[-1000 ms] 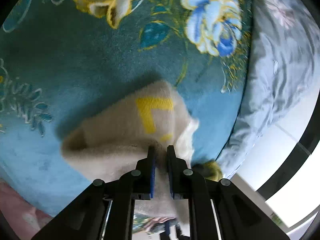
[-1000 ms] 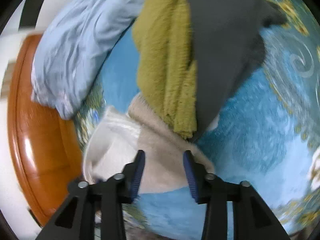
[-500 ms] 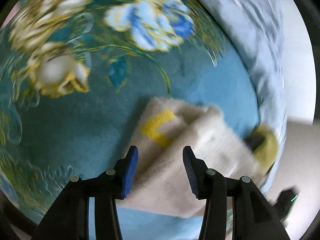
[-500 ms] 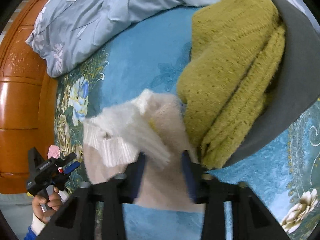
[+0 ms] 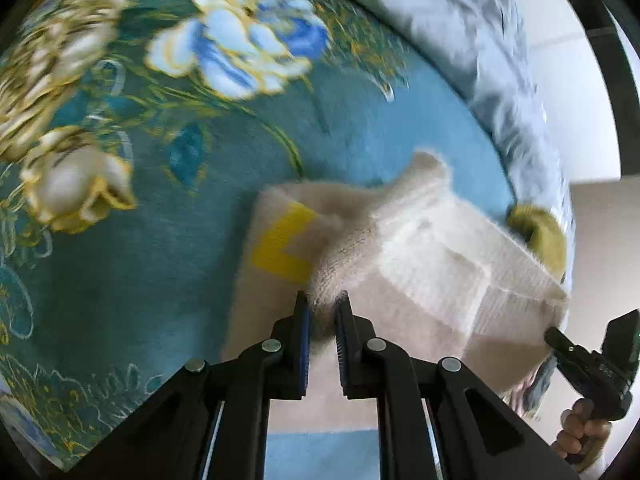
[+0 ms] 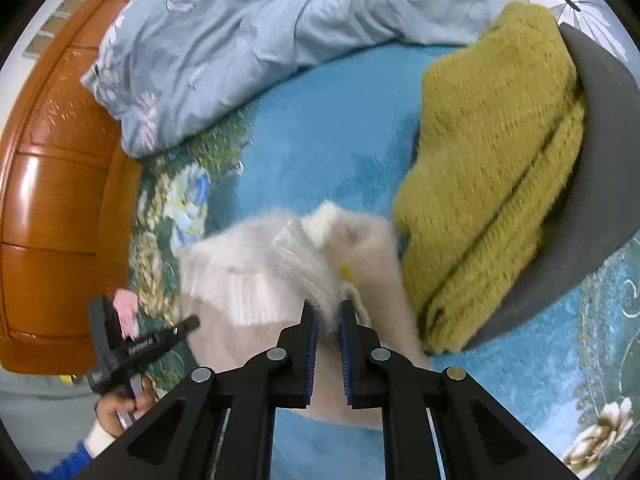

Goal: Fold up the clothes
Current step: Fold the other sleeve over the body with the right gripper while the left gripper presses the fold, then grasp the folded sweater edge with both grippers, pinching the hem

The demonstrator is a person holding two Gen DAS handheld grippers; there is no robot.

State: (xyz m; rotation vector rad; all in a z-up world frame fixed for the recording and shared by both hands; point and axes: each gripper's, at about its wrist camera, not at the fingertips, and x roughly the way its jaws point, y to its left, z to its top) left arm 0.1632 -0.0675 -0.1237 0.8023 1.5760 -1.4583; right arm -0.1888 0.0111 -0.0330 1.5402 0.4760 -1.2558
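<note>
A fluffy cream sweater (image 5: 420, 280) with a yellow patch (image 5: 280, 248) lies partly folded on the teal floral blanket (image 5: 140, 280). My left gripper (image 5: 323, 308) points steeply down, its jaws closing and pinching a raised beige fold of the sweater. In the right wrist view the same sweater (image 6: 240, 272) shows its white ribbed part. My right gripper (image 6: 327, 312) is closing on that fuzzy white edge, with fabric squeezed between the pads. Each view shows the other gripper's handle held in a hand (image 6: 120, 404) at the picture's edge.
A folded olive knit (image 6: 488, 184) lies on a grey garment (image 6: 592, 184) right beside the sweater. A rumpled light blue duvet (image 6: 240, 40) fills the far side. The orange wooden bed frame (image 6: 52, 200) runs along the left, with a pink item (image 6: 126, 308) near it.
My left gripper let go of the sweater, rolled round, then closed on a new fold. The right gripper went from open above the sweater to closed on its white edge.
</note>
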